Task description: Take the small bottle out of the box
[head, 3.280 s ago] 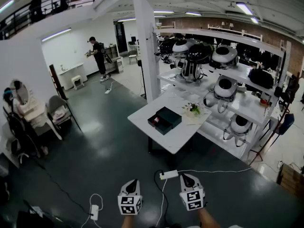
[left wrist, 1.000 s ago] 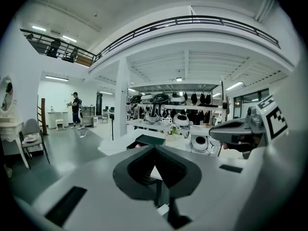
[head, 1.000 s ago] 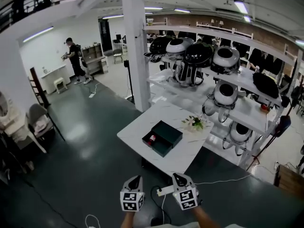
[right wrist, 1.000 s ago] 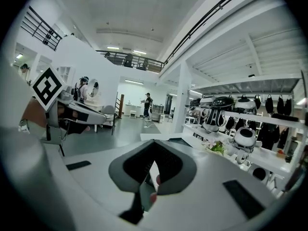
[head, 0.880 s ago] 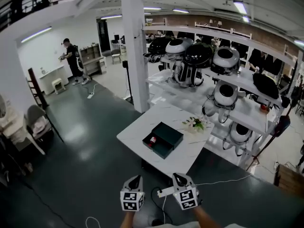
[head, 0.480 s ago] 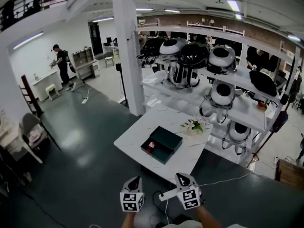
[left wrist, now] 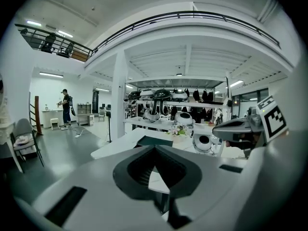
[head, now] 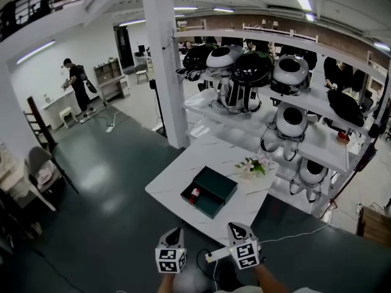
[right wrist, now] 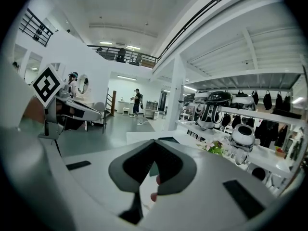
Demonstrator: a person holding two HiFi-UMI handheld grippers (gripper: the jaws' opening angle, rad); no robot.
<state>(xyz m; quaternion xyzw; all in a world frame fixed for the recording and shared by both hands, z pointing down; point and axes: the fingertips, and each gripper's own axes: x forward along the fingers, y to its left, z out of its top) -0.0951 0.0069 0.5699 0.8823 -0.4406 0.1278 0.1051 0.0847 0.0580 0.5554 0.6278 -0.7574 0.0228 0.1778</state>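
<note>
Nothing is done yet: the small bottle [head: 195, 193] lies inside the open box [head: 217, 184] on the worktop [head: 176, 177]; the left tongs [head: 174, 231] and right tongs [head: 236, 227], pinched closed and empty, hang well short of the box; reaching, gripping and lifting out all remain.

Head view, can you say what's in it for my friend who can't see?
A dark box sits open on a white table, with a small red bottle inside and flowers nearby. Nearer the camera, the left gripper and right gripper are both shut and empty, short of the table. Shelves of round robots stand behind.
</note>
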